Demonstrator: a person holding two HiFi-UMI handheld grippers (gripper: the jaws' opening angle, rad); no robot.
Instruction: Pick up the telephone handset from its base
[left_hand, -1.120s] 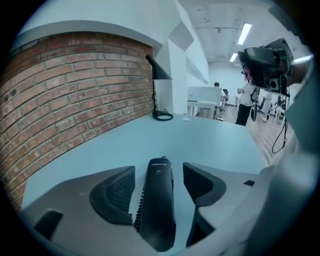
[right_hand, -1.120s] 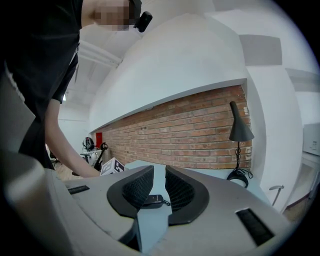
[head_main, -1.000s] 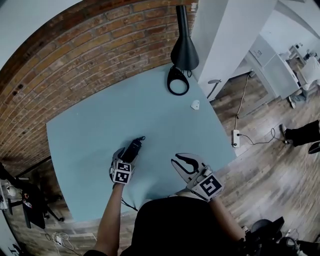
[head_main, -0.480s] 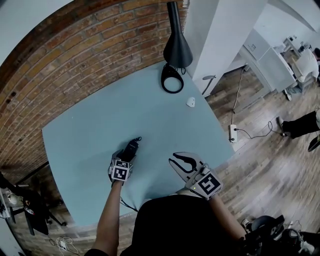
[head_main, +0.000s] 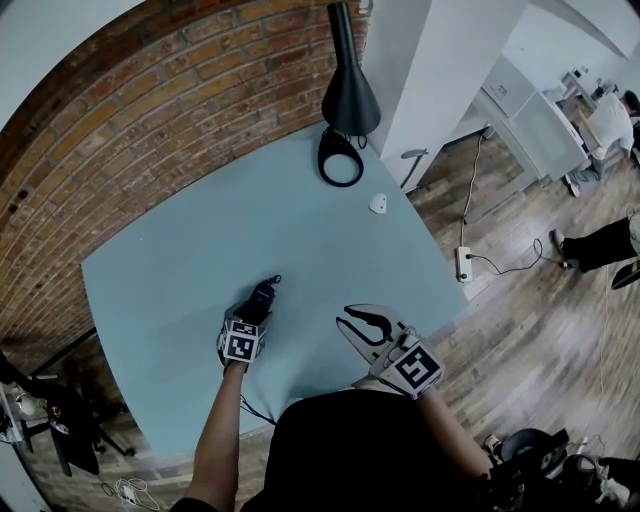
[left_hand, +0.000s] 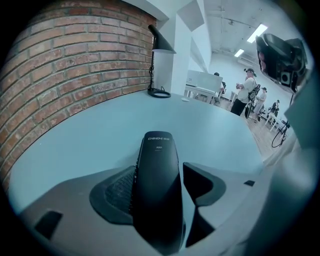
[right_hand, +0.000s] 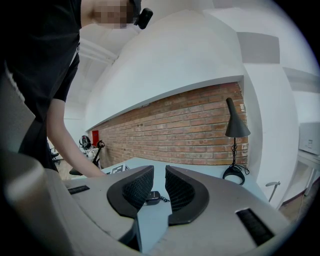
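- The left gripper (head_main: 250, 318) has its jaws drawn in to the width of the slim black plastic telephone handset (left_hand: 159, 190). The left pad is pressed against one side and the tip of the right pad sits at the other.
- The handset is over the near part of the pale blue tabletop (head_main: 200, 240), pointing away from the person. A coiled cord (head_main: 275, 280) leaves its far end.
- The telephone base cannot be made out in any view.
- The right gripper (head_main: 362, 328) is near the table's front edge, well apart from the handset. Its jaws are narrowly apart with nothing between them.
- A black cone-shaded desk lamp (head_main: 350, 95) stands at the far corner beside the red brick wall (head_main: 120, 110).
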